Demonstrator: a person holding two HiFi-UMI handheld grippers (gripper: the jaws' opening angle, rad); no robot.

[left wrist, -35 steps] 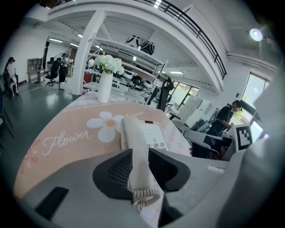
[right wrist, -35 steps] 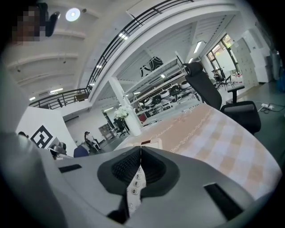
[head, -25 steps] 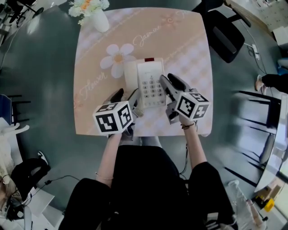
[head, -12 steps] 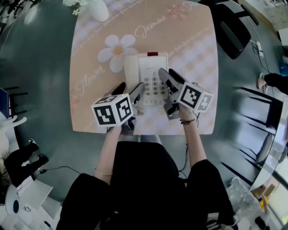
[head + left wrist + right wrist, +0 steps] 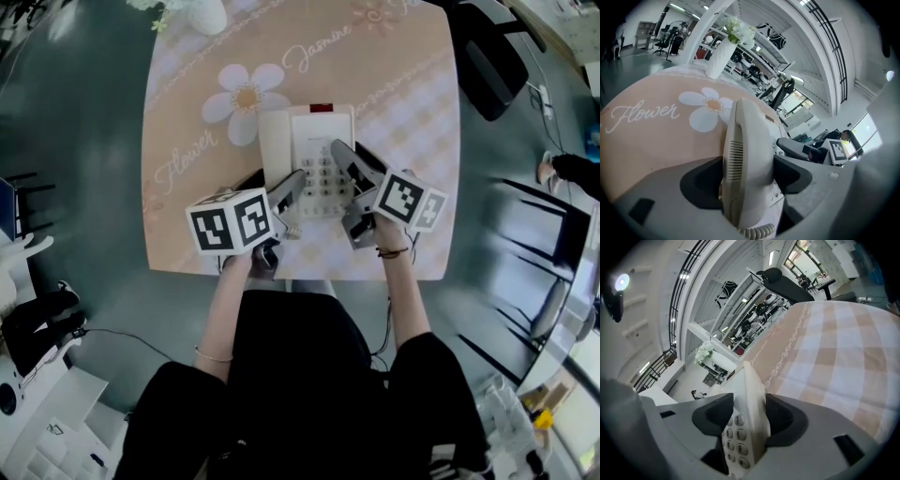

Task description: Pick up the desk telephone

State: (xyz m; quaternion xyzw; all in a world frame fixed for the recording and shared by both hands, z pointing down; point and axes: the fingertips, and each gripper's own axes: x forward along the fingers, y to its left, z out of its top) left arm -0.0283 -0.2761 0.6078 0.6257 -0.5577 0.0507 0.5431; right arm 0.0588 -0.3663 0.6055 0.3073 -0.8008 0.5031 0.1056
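Note:
A white desk telephone [image 5: 321, 131] lies mid-table, its handset [image 5: 274, 141] in the cradle on the left. My left gripper [image 5: 274, 192] straddles the handset's near end. In the left gripper view the handset [image 5: 745, 150] fills the space between the pads and the coiled cord [image 5: 757, 231] shows below, with no squeeze visible. My right gripper [image 5: 349, 183] straddles the phone's right edge. In the right gripper view one jaw stands over the keypad [image 5: 736, 432] and the other beside the phone's side [image 5: 757, 399]; these jaws are closing.
The table [image 5: 394, 84] wears a peach checked cloth with a flower print. A white vase of flowers [image 5: 202, 14] stands at its far left corner. A black chair [image 5: 492, 66] is beyond the far right corner. The near table edge runs just behind both grippers.
Both grippers sank and rolled a little onto the phone. Their jaws spread wider and now straddle the handset and the phone's right edge. The phone itself has not moved.

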